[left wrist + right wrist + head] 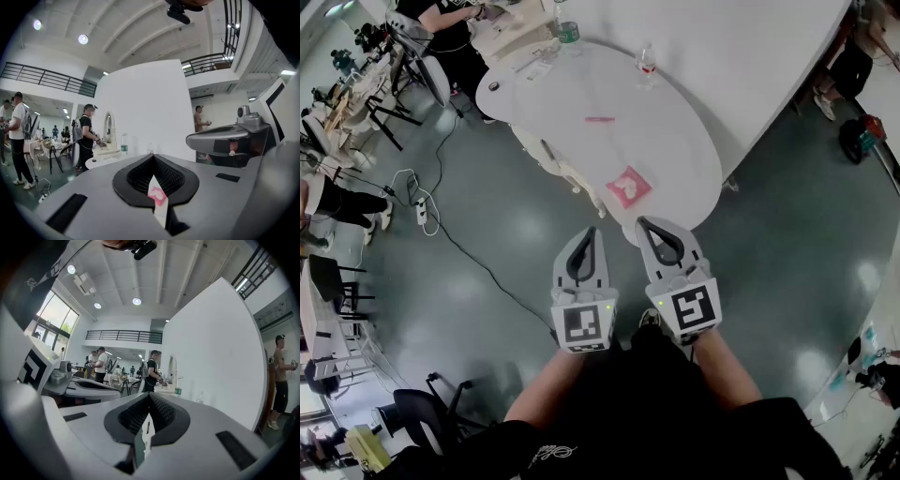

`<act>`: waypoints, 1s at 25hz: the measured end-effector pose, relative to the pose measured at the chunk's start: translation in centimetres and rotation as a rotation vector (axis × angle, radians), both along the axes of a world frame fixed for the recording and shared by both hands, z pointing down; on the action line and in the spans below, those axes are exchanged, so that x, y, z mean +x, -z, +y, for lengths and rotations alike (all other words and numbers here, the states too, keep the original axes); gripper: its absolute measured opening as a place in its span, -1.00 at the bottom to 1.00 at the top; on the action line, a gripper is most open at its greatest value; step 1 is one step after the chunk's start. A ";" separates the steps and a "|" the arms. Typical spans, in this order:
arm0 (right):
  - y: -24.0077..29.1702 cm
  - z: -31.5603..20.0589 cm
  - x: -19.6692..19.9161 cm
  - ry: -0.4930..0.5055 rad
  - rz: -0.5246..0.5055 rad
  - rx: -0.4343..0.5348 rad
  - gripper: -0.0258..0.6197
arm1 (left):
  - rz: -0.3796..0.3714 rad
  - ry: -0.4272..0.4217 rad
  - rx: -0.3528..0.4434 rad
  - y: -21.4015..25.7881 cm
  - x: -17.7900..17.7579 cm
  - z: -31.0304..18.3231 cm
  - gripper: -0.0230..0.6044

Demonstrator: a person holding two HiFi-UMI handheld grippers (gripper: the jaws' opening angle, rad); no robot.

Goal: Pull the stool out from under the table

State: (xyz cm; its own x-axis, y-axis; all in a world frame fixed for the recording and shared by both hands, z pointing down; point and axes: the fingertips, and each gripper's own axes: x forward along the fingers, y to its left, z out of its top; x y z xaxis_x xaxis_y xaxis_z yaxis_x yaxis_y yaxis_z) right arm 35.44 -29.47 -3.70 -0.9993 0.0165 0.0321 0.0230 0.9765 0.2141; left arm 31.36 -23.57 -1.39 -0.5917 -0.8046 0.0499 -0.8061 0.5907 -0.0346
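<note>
A white oval table point(666, 141) stands ahead of me on the grey floor. From under its near left edge peeks a white carved piece point(559, 167), which looks like the tucked-in stool; most of it is hidden. My left gripper point(590, 232) and right gripper point(644, 223) are held side by side just short of the table's near end, both shut and empty. In the left gripper view the closed left gripper point(153, 159) points at the table point(99, 161). The right gripper point(149, 397) is likewise closed with nothing in it.
On the table lie a pink packet point(628, 187) and a pink pen point(600, 119), with a glass point(647, 62) and a bottle point(569, 32) further back. A person point(455, 23) stands at its far end. A power strip point(421, 212) with cable lies left; a curved white wall point(750, 56) rises behind.
</note>
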 end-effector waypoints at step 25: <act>0.4 26.3 -19.8 0.411 -0.031 -0.053 -0.90 | 0.022 0.409 -0.024 -0.1 -16.2 27.6 -0.91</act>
